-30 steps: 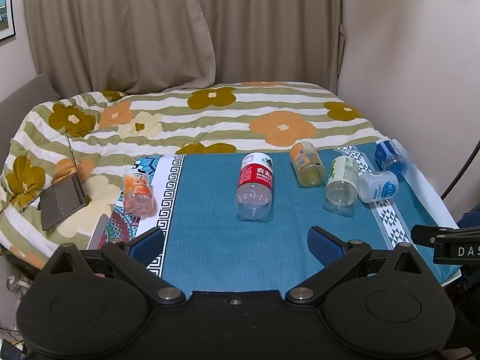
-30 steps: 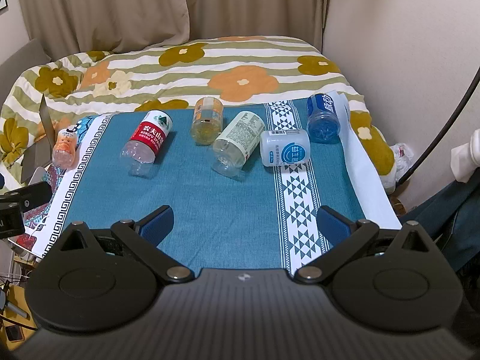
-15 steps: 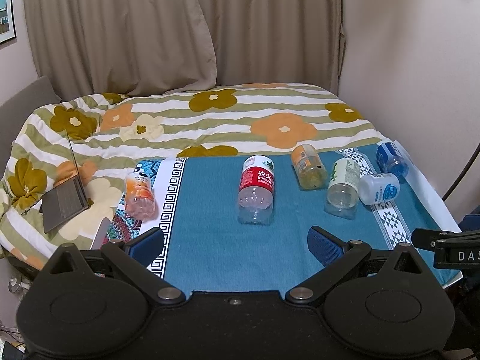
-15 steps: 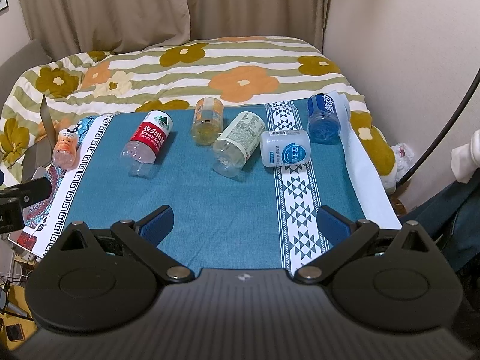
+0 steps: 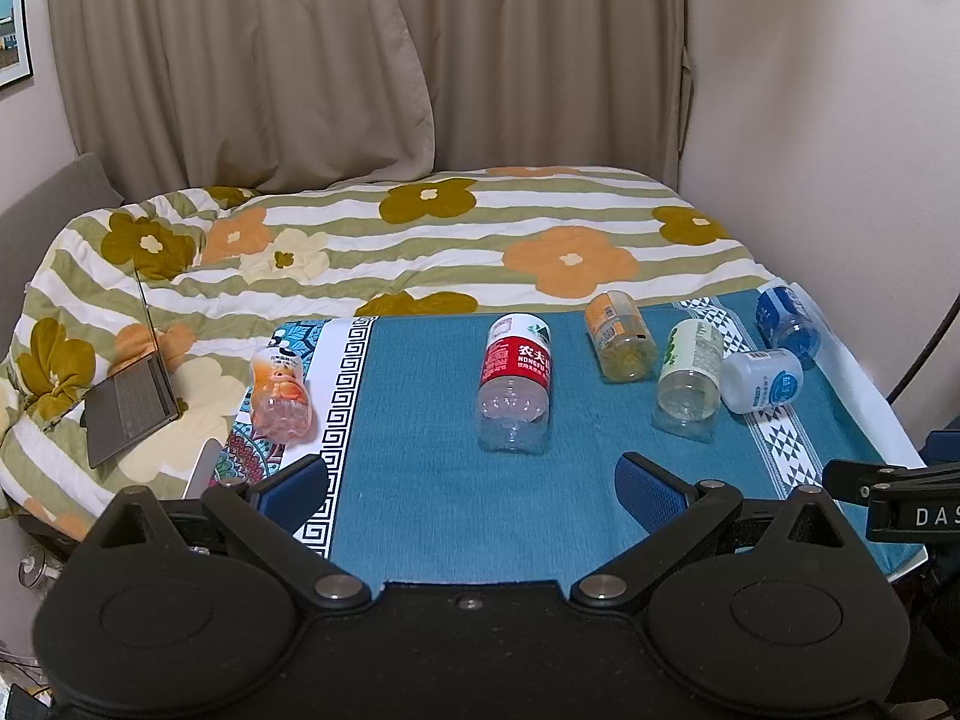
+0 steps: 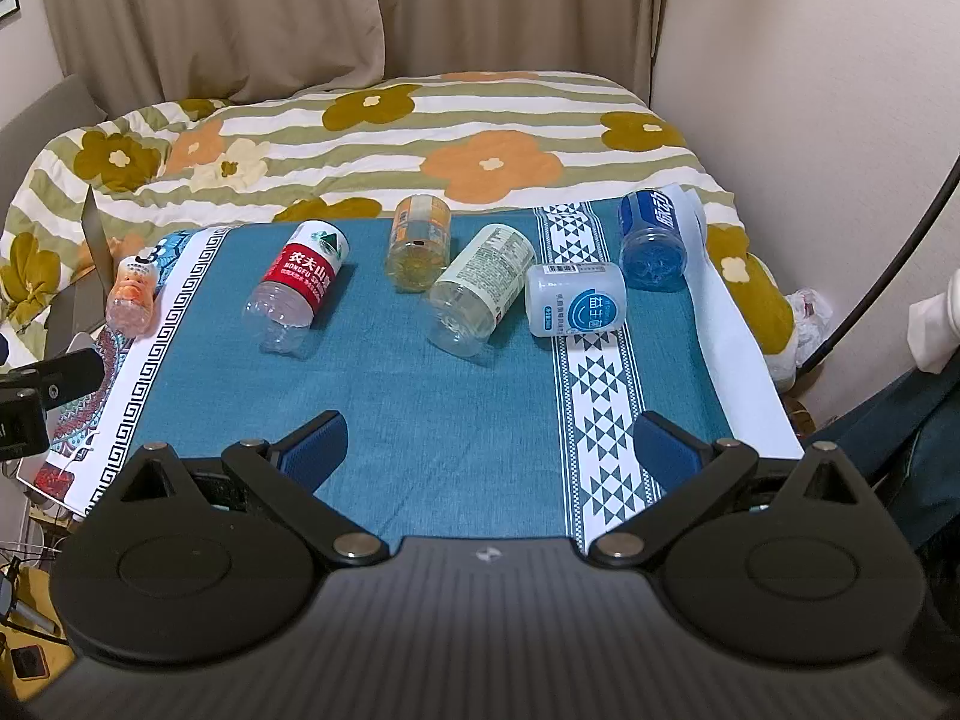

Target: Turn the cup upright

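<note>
Six cut-down bottles, the cups of this task, lie on their sides in a loose row across the far half of the surface [image 6: 456, 420], which is covered by a teal cloth, and none of them stands upright yet. From the left there is the orange cup [image 5: 279, 393] on the patterned border, well apart from the rest, then the red-labelled cup [image 5: 515, 381] alone in the middle, then a tight group on the right: the yellow cup [image 6: 418, 241], the cream-labelled cup [image 6: 480, 289], the white cup with a blue badge [image 6: 576, 307] and the blue cup [image 6: 653, 239]. The white cup seems to touch the cream one, and it lies crosswise while the others point toward the near edge, so I judge it the awkward one to get at. The left gripper [image 5: 471, 489] hovers low over the near edge with its jaws spread wide and nothing between them, lined up roughly with the red-labelled cup. The right gripper [image 6: 489, 450] hangs the same way, jaws released and empty, facing the crowded group. Both sit back from the cups, which reads to me as a starting stance, each side covering the cups nearest it. Behind the surface is a bed with a flowered quilt [image 5: 420, 240], and a laptop [image 5: 129, 399] rests on it to the left.
</note>
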### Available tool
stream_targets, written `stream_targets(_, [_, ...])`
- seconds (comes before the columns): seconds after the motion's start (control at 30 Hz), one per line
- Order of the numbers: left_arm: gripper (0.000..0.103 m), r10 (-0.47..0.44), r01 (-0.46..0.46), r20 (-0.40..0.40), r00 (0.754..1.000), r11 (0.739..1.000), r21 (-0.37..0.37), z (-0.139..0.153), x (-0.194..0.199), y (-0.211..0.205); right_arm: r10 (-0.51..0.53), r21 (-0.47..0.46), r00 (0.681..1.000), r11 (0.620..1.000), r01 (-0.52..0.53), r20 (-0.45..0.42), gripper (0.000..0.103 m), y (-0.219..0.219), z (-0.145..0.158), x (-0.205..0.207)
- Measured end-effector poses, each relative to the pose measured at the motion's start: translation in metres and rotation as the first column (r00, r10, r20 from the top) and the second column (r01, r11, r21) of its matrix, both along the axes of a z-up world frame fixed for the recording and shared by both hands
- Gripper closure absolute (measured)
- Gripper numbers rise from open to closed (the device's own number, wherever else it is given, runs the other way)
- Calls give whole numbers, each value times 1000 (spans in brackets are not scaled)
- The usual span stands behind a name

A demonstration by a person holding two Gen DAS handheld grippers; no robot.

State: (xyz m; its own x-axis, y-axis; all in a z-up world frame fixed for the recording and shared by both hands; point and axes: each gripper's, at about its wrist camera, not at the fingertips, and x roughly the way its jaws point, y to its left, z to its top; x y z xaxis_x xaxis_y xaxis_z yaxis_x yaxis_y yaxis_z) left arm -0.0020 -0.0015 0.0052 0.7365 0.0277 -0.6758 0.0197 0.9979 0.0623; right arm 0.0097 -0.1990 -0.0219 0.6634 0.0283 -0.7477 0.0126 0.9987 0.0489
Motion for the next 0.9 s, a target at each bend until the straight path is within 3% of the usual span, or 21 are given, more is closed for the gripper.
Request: stream_targets(0.9, [0, -3, 3, -15, 1000, 1000, 4, -3, 7, -2, 2, 2, 1000, 1000, -2, -3, 0, -2, -1, 1])
